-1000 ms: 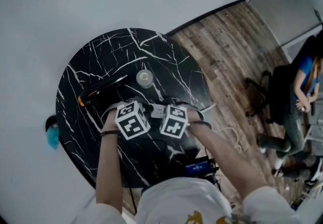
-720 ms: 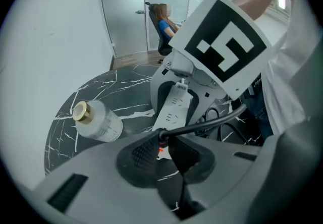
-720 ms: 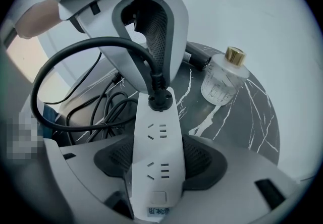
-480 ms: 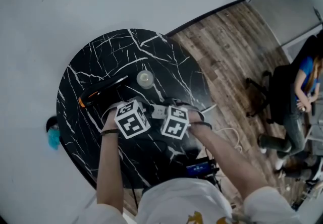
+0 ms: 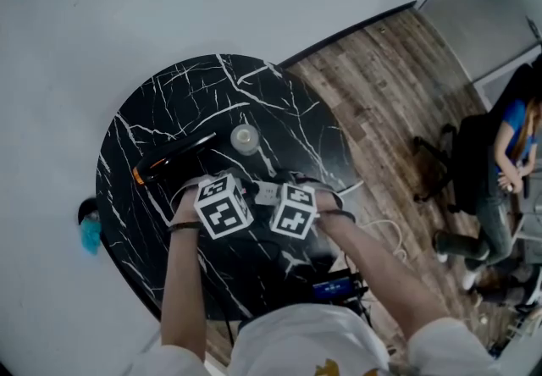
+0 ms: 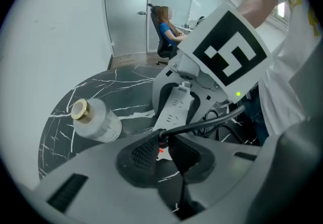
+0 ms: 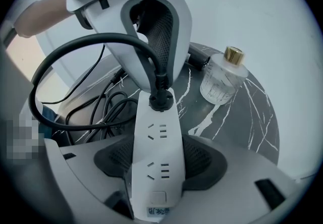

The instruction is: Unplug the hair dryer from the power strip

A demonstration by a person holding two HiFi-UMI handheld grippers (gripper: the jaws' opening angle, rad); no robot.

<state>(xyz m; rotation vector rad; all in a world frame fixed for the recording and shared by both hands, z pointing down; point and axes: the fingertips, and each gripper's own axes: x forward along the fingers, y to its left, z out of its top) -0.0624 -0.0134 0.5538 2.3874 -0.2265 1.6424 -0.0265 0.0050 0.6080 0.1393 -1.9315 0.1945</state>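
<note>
left gripper (image 6: pixel 161 151): clamped on plug (image 7: pixel 161 99)
right gripper (image 7: pixel 159 163): clamped on power strip (image 7: pixel 155 134)
plug: seated, strip's upper end, mid-frame

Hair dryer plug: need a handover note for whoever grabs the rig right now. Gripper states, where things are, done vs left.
Left gripper: shut on the black plug, its cable running off to the side.
Right gripper: shut on the white power strip near its end, over the marble table.
Done: both grips are set.
Left: the plug is seated in the strip's far socket. Pull it straight out with the left gripper while the right gripper holds the strip steady.
</note>
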